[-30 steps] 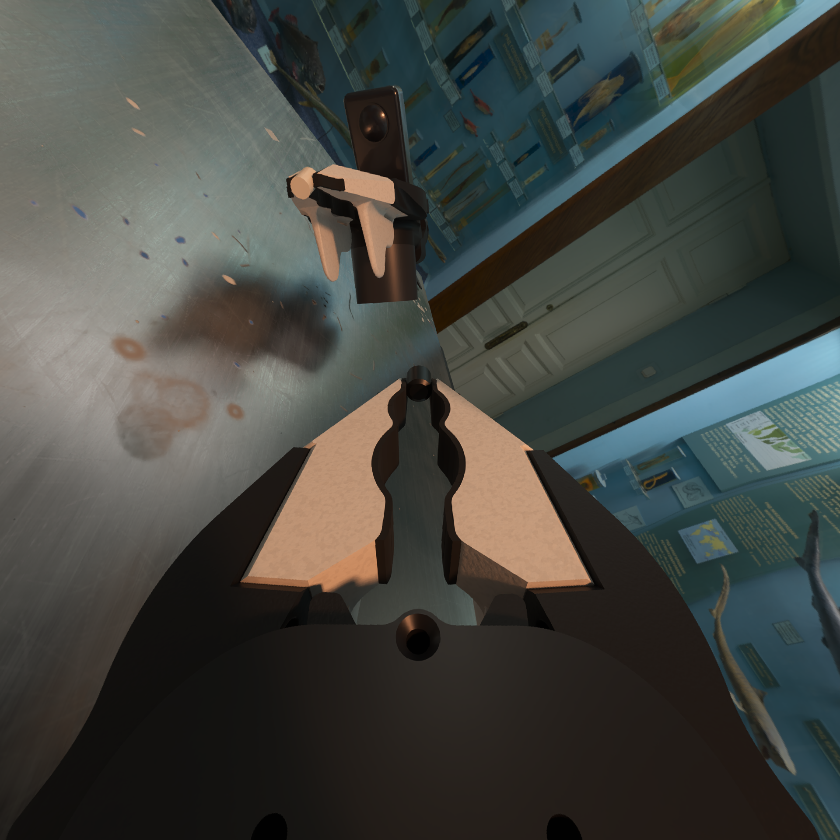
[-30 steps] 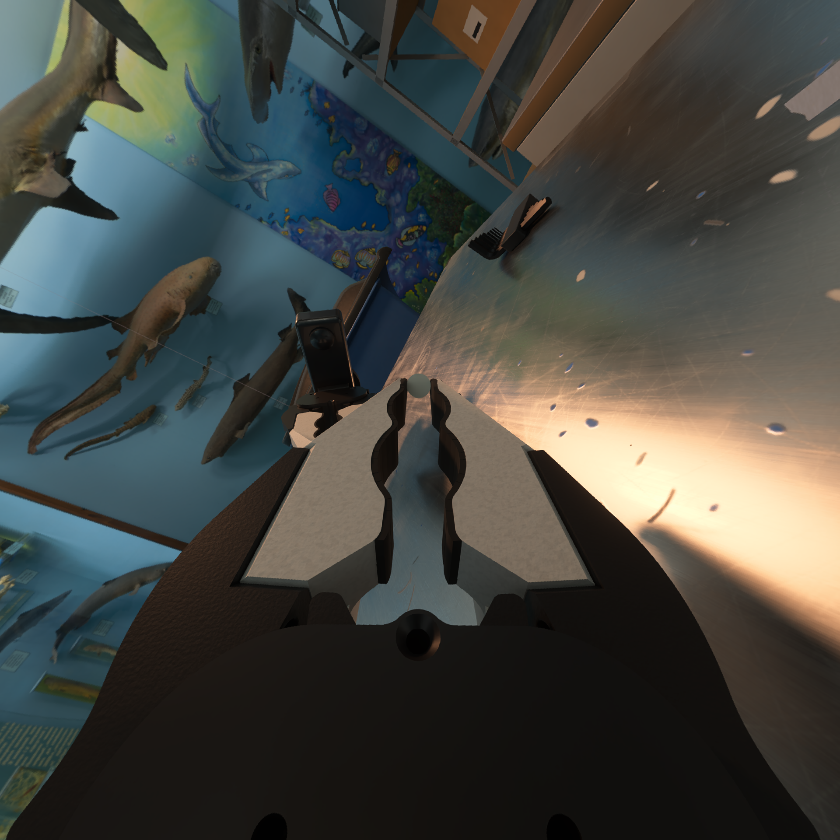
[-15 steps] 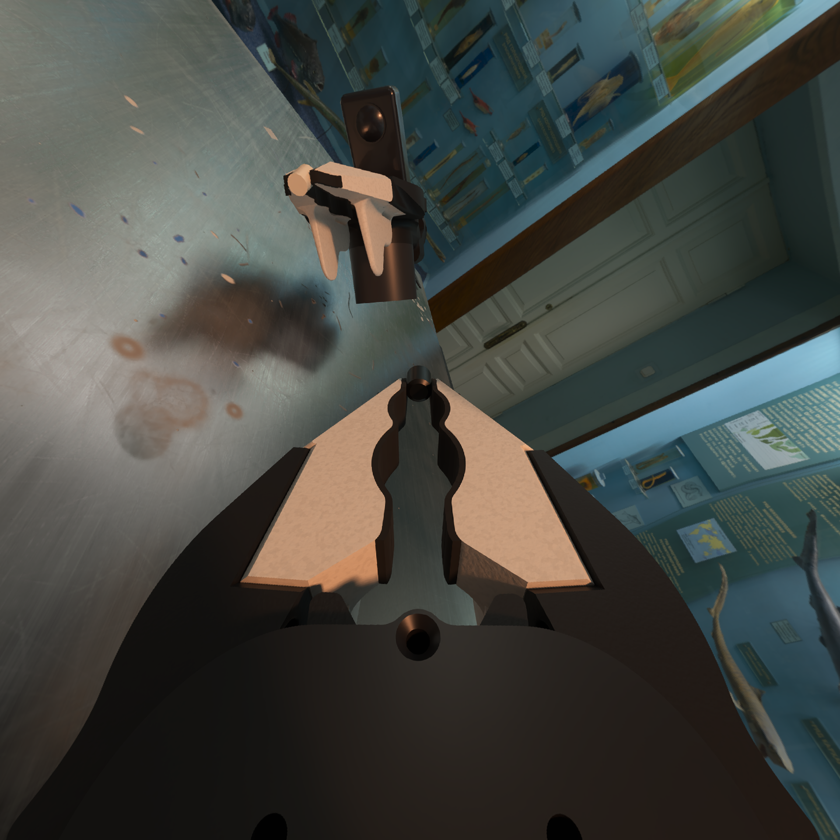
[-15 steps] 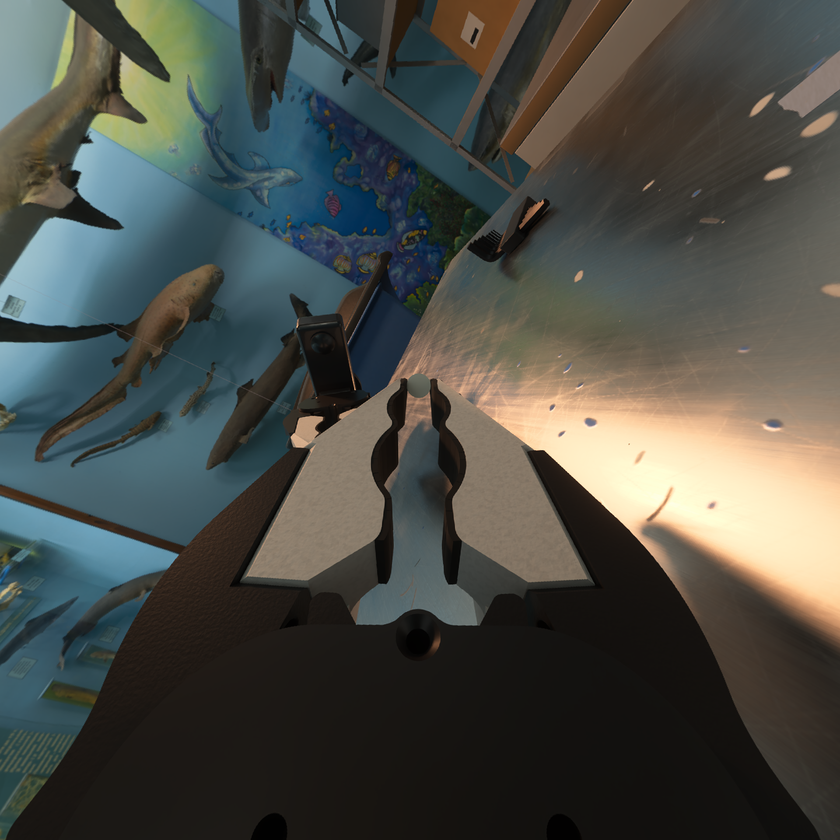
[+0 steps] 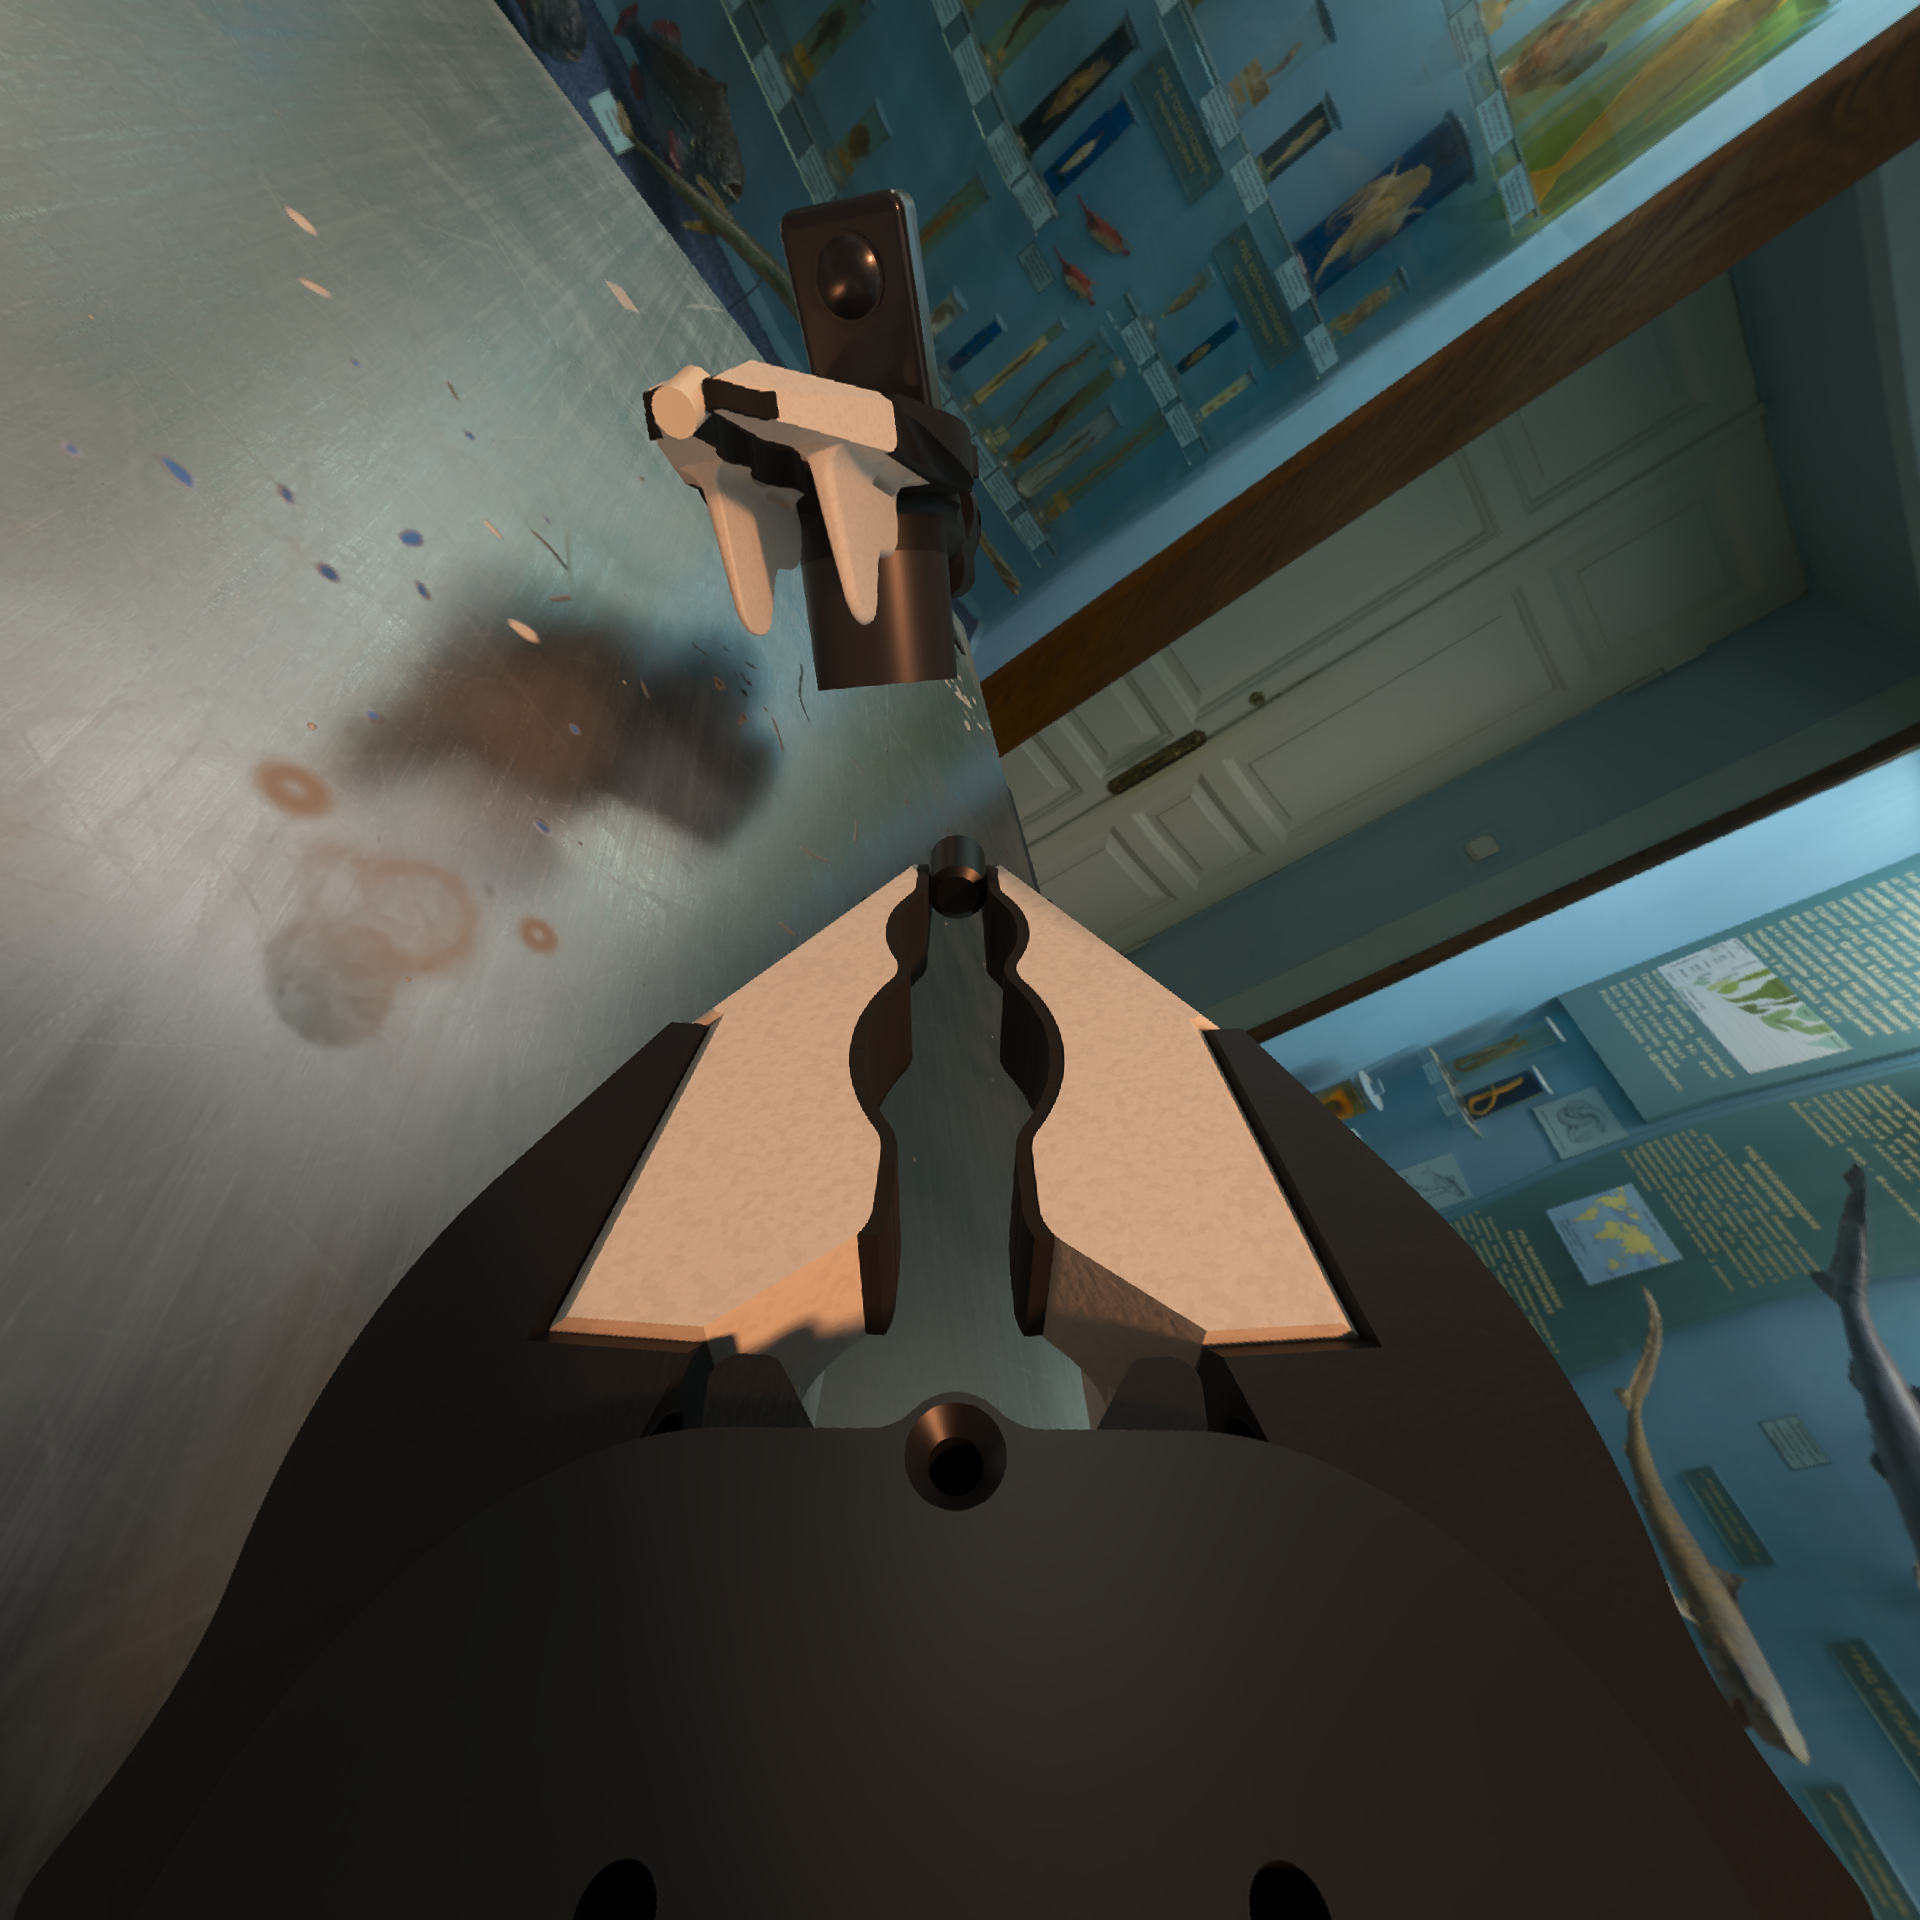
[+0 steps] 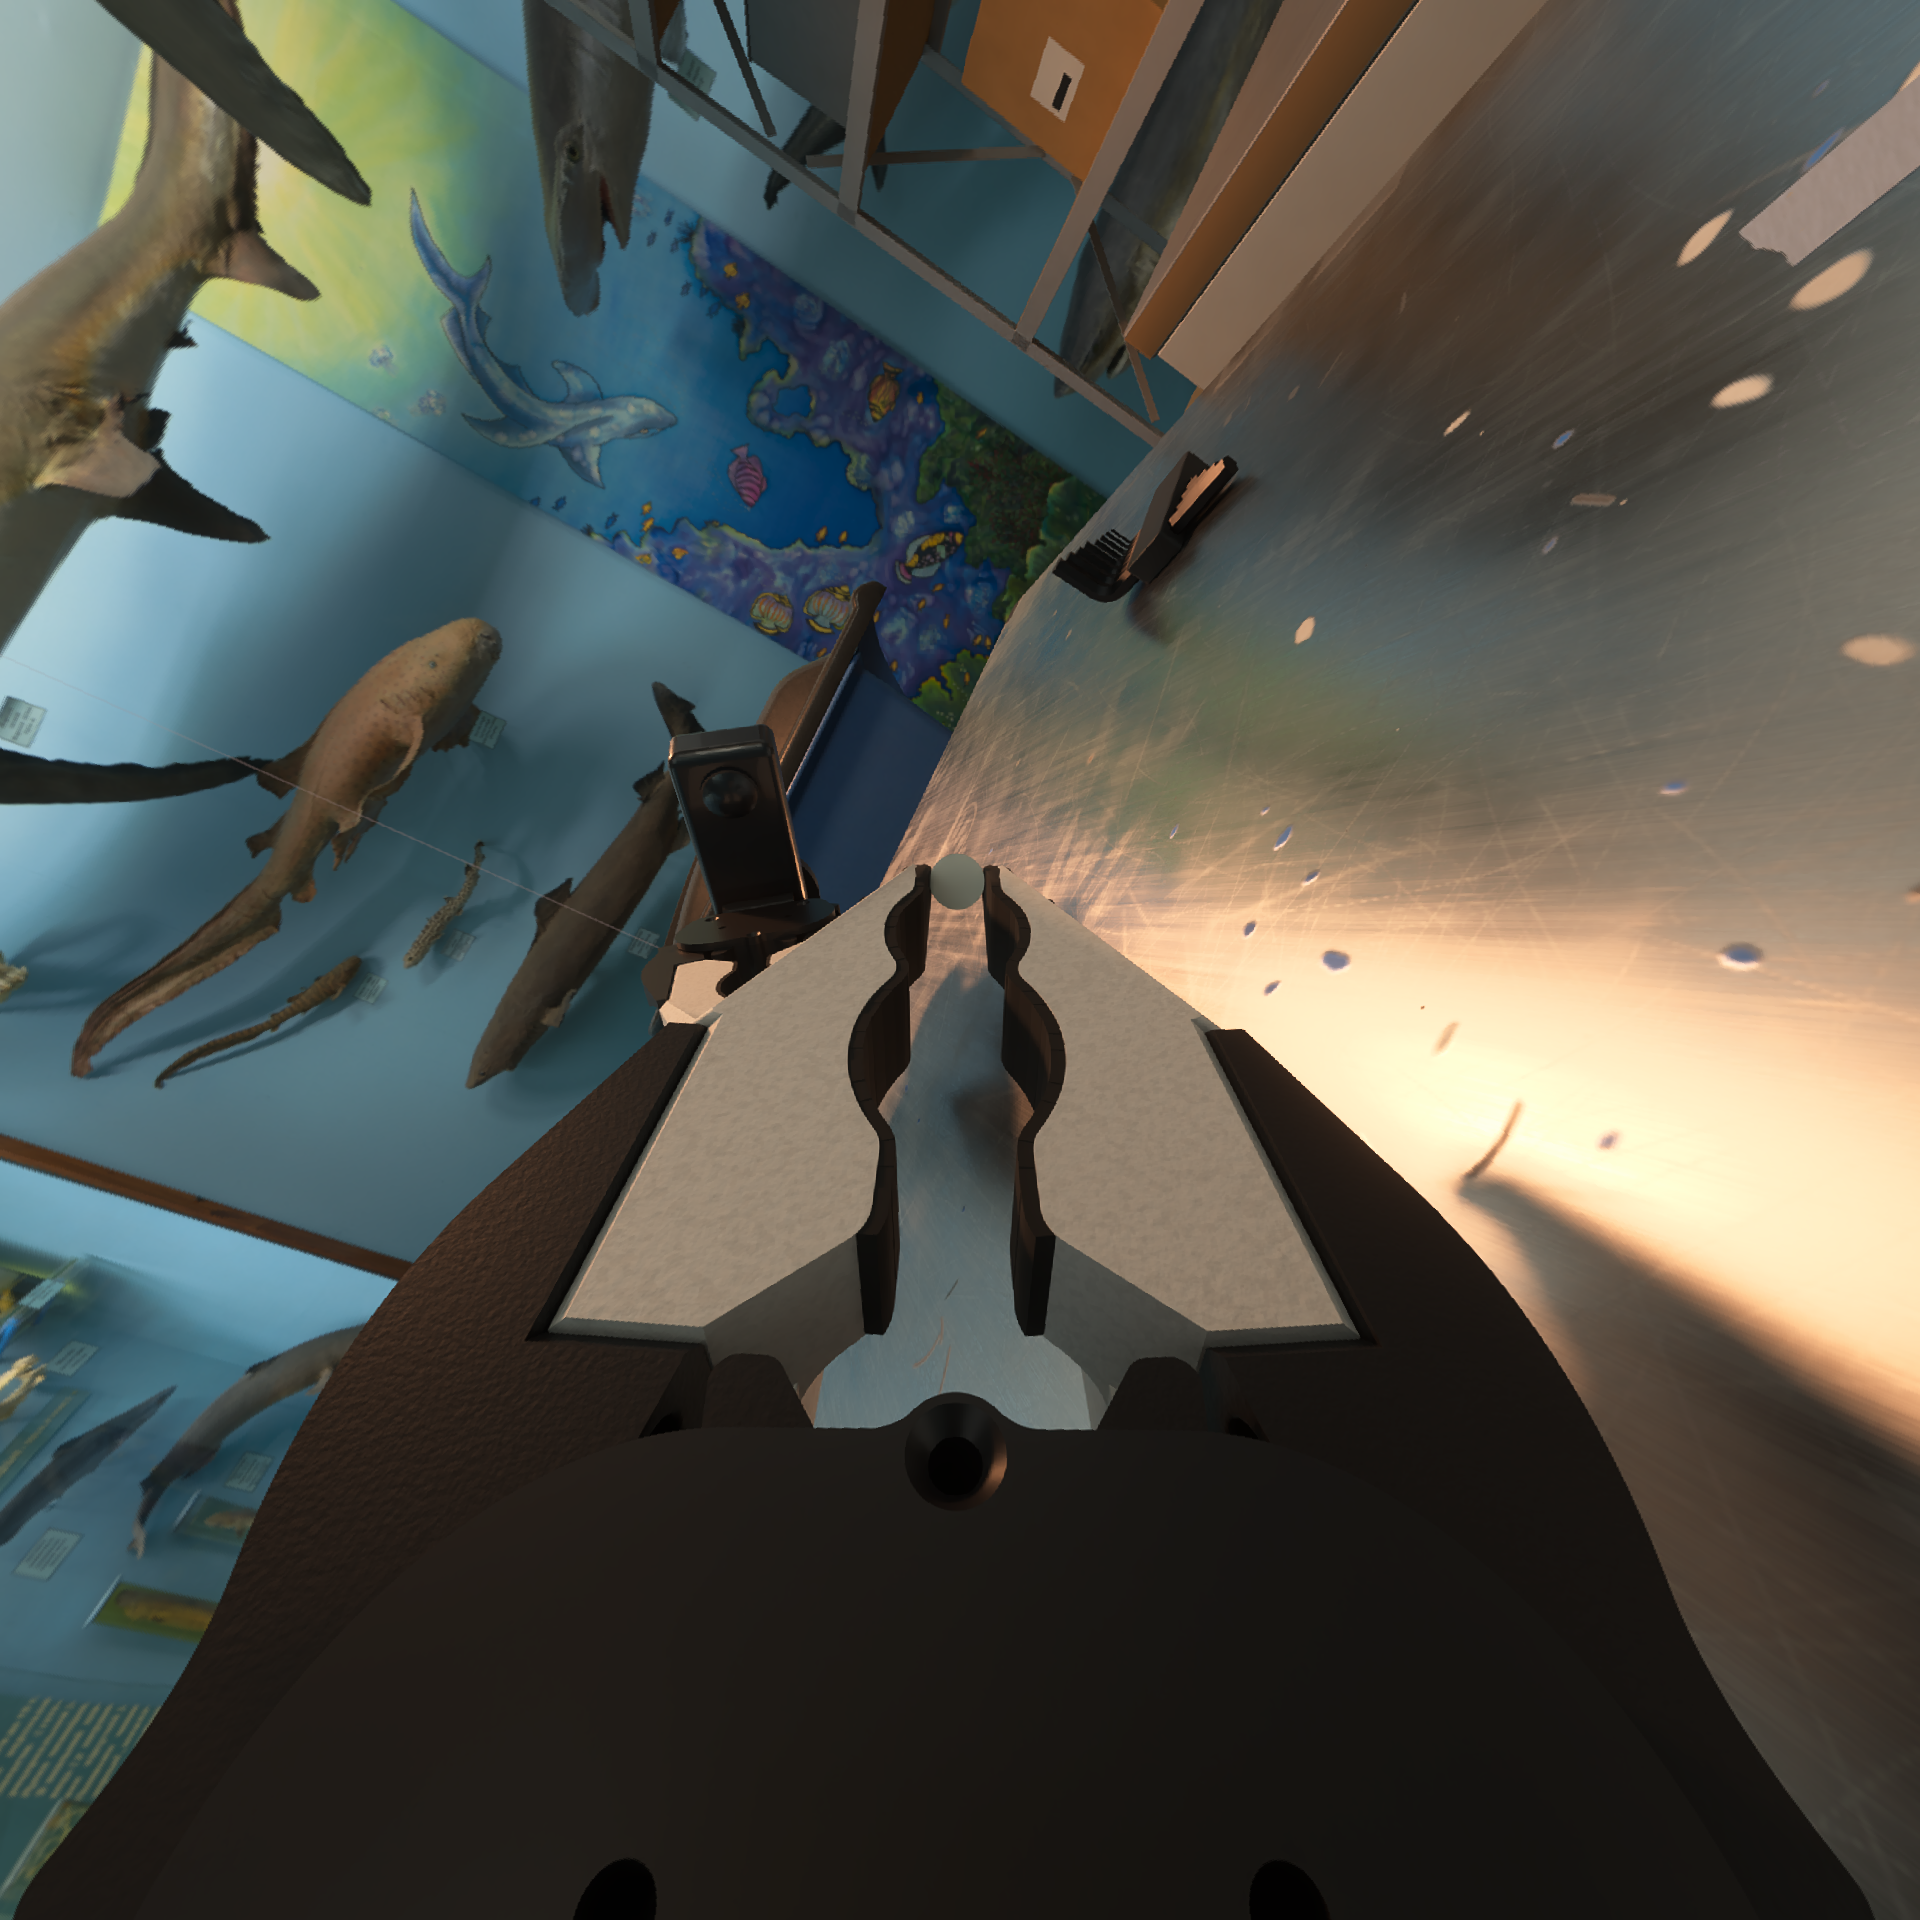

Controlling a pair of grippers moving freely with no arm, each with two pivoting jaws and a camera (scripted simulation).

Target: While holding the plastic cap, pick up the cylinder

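Black plastic cap (image 5: pixel 956 878) sits clamped in the left gripper (image 5: pixel 956 883); the right gripper (image 6: pixel 956 883) pinches the pale cylinder (image 6: pixel 956 881). Lift slowly above the bench (image 6: pixel 1558 831), keeping both grips firm.

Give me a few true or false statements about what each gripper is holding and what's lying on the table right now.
1. The left gripper pinches a small dark cylinder at its fingertips. True.
2. The right gripper is open and empty. False: it is shut on a pale plastic cap.
3. A black clip-like object lies on the table near its far edge. True.
4. The table is bare wood. False: it is scratched metal.
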